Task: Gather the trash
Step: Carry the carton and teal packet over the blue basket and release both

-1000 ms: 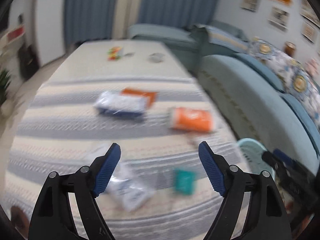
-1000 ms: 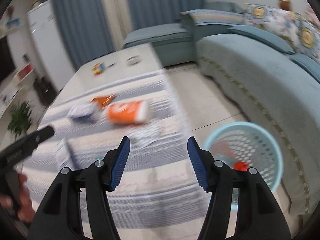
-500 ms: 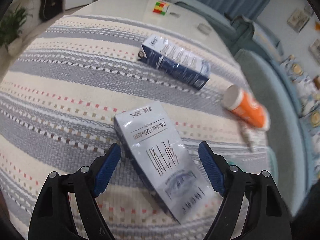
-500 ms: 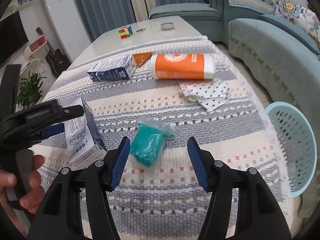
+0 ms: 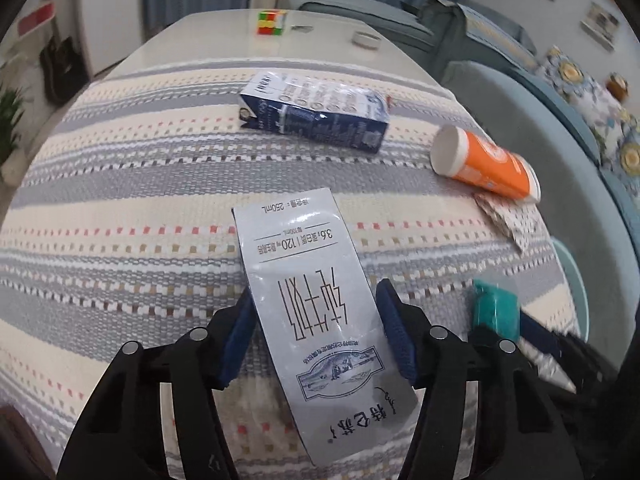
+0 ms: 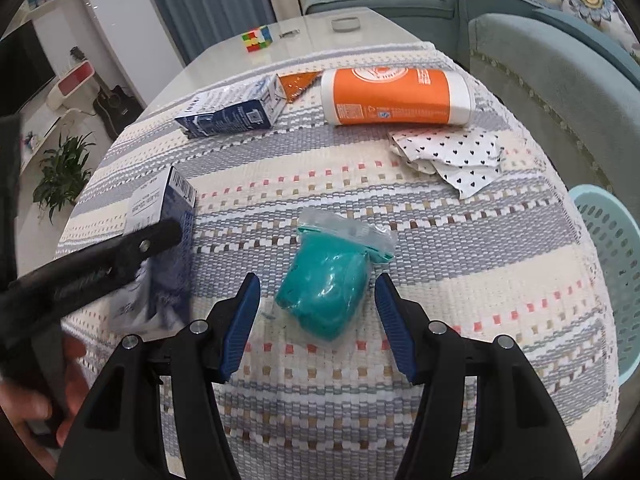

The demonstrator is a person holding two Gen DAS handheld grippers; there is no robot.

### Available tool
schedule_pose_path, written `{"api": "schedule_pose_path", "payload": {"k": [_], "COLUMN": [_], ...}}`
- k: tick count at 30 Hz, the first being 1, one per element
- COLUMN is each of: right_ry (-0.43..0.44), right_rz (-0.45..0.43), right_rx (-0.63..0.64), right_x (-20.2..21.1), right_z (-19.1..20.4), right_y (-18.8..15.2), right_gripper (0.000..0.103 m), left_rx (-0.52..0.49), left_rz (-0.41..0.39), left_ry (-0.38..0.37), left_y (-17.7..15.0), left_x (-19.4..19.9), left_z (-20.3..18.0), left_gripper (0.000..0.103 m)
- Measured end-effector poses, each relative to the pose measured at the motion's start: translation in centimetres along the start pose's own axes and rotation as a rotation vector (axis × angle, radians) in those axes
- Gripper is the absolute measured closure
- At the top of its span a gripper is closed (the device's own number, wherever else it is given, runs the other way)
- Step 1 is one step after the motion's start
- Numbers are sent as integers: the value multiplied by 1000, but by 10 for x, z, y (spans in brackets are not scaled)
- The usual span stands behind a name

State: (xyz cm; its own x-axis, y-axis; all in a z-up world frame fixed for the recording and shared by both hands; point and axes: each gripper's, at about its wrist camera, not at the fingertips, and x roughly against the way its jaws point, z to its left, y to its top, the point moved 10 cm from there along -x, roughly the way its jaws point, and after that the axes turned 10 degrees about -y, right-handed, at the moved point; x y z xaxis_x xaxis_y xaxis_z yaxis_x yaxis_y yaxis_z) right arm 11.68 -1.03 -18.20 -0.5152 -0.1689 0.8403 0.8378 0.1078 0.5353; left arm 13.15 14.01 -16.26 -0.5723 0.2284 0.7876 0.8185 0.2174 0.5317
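Both grippers have closed in: left gripper [image 5: 316, 334] pinches the grey milk carton [image 5: 310, 316], right gripper [image 6: 316, 316] is spread around the teal bag [image 6: 328, 292], which may slip out.

1. The cloth [image 6: 460, 248] over the bench [image 6: 304, 36] is a coarse, matt weave with a rough texture.
2. The grey carton [image 5: 316, 312] looks like coated paper with a soft sheen.
3. The blue carton [image 5: 320, 116] is glossy.
4. The orange canister [image 6: 396, 96] has a smooth, slightly shiny wrap.
5. The teal bundle [image 6: 328, 288] sits in clear, crinkled plastic film.
6. The spotted wrapper [image 6: 452, 156] looks like thin creased paper.
7. The basket [image 6: 608, 256] is smooth perforated plastic.
8. The bare bench top is glossy.
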Motion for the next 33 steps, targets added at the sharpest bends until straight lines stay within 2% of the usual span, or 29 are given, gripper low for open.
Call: {"api": "schedule_pose_path", "payload": {"k": [2, 3, 4, 10, 14, 18, 24, 29, 33], "right_ry": [-19, -27, -35, -55, -88, -135, -279, -336, -367], "right_rz": [-3, -5, -5, -84, -176, -255, -328, -271, -179], "right_rx": [6, 14, 29, 35, 7, -52, -176, -319, -404], "right_x": [-2, -2, -3, 17, 50, 86, 131, 127, 108], "right_z": [0, 1, 3, -5, -31, -75, -179, -260, -310], "right_y": [1, 1, 1, 13, 32, 51, 66, 52, 24], "right_gripper": [49, 61, 64, 67, 67, 67, 67, 67, 67], "left_rx": [-17, -22, -26, -72, -136, -221, -356, -443, -473], "left_rz": [2, 2, -3, -86, -152, -190, -203, -195, -150], "left_ry": [-12, -15, -18, -77, -127, -166, -231, -299, -344], "left_y": [-4, -6, -7, 8, 21, 31, 47, 51, 43], "left_x": [2, 3, 6, 26, 50, 67, 67, 49, 23], "left_z": [-3, -4, -5, -24, -60, -104, -195, -267, -309], "left_gripper": [46, 46, 46, 46, 46, 46, 46, 46, 46]}}
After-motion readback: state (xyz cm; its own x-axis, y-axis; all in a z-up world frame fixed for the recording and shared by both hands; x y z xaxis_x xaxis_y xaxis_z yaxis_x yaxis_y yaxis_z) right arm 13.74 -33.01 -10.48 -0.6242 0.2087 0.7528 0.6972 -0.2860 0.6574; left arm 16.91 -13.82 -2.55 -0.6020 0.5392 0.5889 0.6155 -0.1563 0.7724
